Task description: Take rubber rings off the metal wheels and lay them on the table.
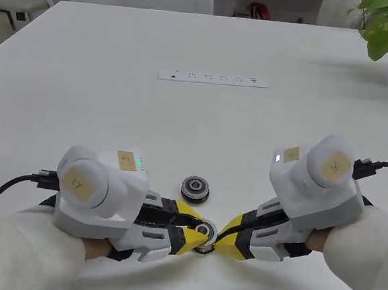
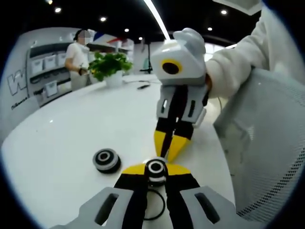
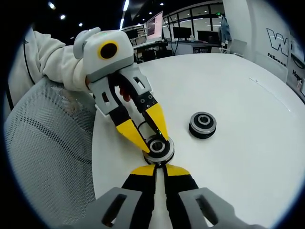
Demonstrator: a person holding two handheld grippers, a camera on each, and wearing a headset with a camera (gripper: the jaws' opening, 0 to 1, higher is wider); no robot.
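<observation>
Your left tool (image 2: pixel 156 169) is clamped on a metal wheel (image 3: pixel 158 149) low over the desk (image 1: pixel 118 78). Your right tool (image 3: pixel 159 168), jaws together, touches its rim. One loose rubber ring (image 2: pixel 153 206) seems already laid down. The second wheel (image 1: pixel 195 187) nearby likely remains.

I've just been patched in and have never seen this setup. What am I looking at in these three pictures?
No robot here: a person holds a two-jaw gripper in each hand. The head view is from a headset camera, looking down at a white table. The other two come from cameras on the grippers, looking along their jaws. The left gripper is clamped on a metal wheel; the right gripper, jaws together, touches its edge. A second wheel sits on the table nearby. A loose black ring appears to lie under the left jaws.
</observation>
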